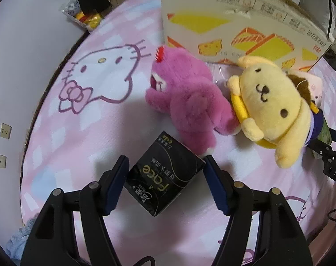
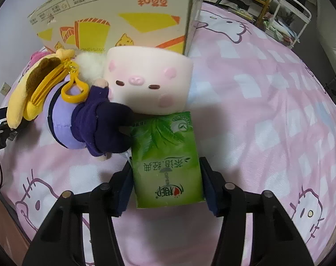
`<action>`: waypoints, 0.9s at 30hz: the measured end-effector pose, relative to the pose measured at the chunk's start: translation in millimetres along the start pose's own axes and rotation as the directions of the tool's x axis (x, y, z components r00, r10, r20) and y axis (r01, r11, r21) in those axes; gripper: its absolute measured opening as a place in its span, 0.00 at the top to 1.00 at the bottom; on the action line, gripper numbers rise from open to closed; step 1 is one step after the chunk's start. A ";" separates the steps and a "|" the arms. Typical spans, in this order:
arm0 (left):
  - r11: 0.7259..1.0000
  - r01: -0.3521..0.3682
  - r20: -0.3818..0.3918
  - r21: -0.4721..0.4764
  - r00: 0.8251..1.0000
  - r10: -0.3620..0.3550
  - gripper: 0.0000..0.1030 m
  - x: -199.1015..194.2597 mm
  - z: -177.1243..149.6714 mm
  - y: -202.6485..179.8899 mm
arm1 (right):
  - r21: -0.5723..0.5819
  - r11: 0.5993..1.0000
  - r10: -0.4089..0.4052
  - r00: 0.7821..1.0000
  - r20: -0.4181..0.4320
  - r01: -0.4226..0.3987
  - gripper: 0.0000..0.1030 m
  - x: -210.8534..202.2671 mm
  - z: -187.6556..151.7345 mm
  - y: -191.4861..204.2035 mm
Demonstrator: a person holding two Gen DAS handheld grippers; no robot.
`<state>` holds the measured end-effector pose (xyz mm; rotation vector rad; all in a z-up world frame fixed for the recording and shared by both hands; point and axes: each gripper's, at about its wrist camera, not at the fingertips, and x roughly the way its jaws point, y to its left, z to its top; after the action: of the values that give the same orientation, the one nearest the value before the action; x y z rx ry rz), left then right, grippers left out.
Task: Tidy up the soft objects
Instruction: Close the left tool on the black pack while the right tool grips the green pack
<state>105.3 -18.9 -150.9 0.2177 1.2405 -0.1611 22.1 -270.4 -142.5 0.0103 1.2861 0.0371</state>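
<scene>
In the left wrist view my left gripper (image 1: 165, 170) is shut on a black tissue pack (image 1: 163, 177), its pads touching both sides, low over the pink bedsheet. A pink plush bear (image 1: 190, 97) and a yellow plush dog (image 1: 272, 102) lie just beyond it. In the right wrist view my right gripper (image 2: 167, 177) is shut on a green tissue pack (image 2: 168, 161). The pack's far end touches a pale pink pig cushion (image 2: 145, 82) and a purple-clothed doll (image 2: 85, 124). The yellow dog (image 2: 34, 88) lies at the left.
A large open cardboard box (image 1: 234, 22) stands on the bed behind the toys; it also shows in the right wrist view (image 2: 123, 15). The Hello Kitty bedsheet (image 1: 90, 115) covers the bed. A wall with sockets (image 1: 4, 130) is at the left. Shelves (image 2: 267, 2) stand beyond the bed.
</scene>
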 end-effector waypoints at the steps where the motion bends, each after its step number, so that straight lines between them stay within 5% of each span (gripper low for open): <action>1: 1.000 -0.007 0.013 -0.007 1.000 0.007 0.34 -3.3 -0.8 1.1 | 0.007 1.000 0.005 1.000 0.006 -0.005 0.43 -1.5 -0.2 -2.4; 14: 0.996 -0.026 0.189 -0.084 0.981 0.041 0.34 -50.2 -7.3 11.7 | 0.073 0.997 0.025 0.997 0.070 -0.030 0.45 -33.5 -7.1 -7.9; 21: 0.996 -0.007 0.195 -0.086 0.980 0.023 0.34 -48.4 -5.0 12.5 | 0.119 0.990 0.076 0.996 -0.038 -0.071 0.44 -5.0 -8.6 -17.8; 27: 0.997 -0.001 0.183 -0.078 0.983 0.016 0.34 -44.3 -4.8 12.7 | 0.116 0.993 0.040 0.993 -0.109 -0.027 0.44 4.2 -11.2 -18.2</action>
<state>89.9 -5.3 -109.4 0.1371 1.0595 -0.1221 12.9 -288.6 -150.2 0.1297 1.3978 -0.0074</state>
